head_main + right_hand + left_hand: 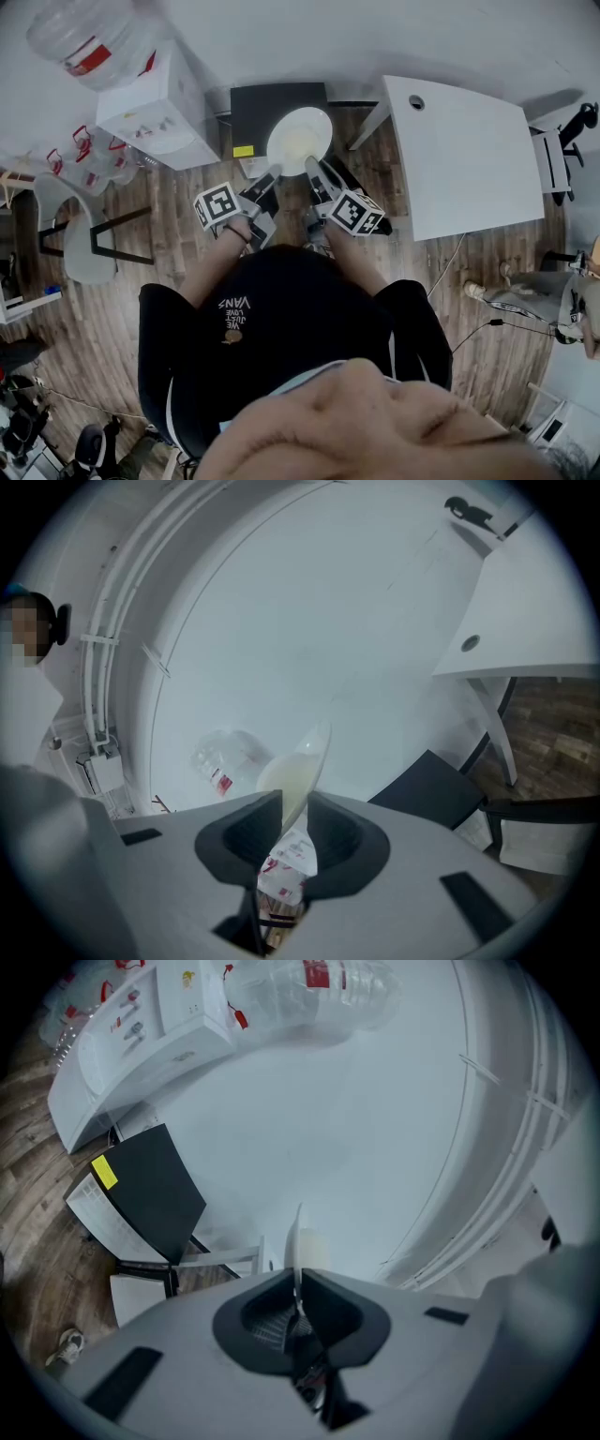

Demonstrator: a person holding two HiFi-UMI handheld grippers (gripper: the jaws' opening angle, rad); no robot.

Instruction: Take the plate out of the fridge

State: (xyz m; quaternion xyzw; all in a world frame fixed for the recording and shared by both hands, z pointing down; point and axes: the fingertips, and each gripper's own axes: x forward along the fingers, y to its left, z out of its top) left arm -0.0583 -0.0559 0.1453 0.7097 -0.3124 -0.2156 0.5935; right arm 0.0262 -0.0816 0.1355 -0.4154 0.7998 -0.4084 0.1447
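Claws nearest: we are clamping the left claw almost fully closed on the left rim of the plate. We are gripping the opposite rim with the right claw, whose jaws are standing wider across the tilted edge. We are holding the pale plate in the air between them. Past it, the black fridge is standing on the wooden floor, with the water dispenser just to its left.

A white water dispenser with a clear bottle on top stands far left on the wood floor. A white worktop fills the far right. A pale chair sits left, beside what may be empty bottles.
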